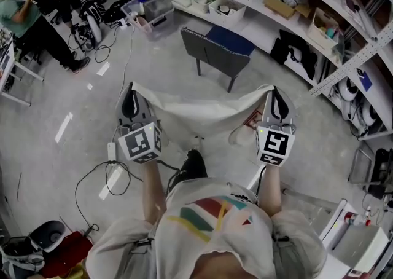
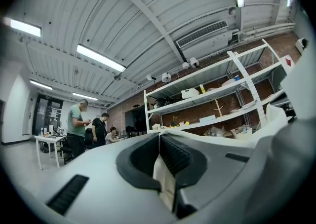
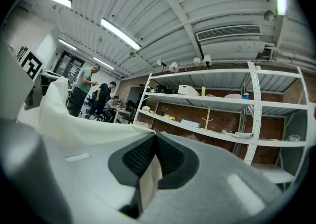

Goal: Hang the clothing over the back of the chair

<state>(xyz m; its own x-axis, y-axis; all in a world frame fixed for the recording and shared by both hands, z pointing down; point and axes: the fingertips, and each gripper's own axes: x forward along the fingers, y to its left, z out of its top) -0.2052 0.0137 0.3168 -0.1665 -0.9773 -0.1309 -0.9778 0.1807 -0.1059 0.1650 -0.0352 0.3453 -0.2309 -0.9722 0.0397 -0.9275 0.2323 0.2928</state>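
No legible words, brands or numbers anywhere. Only black-and-white square code markers (image 1: 140,142), unreadable as text, one on the left hand-held gripper (image 1: 131,92), another on the right hand-held gripper (image 1: 272,92).

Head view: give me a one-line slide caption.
The left tongs and right tongs each pinch a corner of the cream clothing, spread between them, the dark chair standing ahead.

Grey concrete floor (image 1: 73,87), white shelving (image 1: 264,29) along the upper right, brick wall (image 3: 232,119) behind it, strip lights (image 2: 98,57) on a ribbed ceiling (image 2: 148,25).
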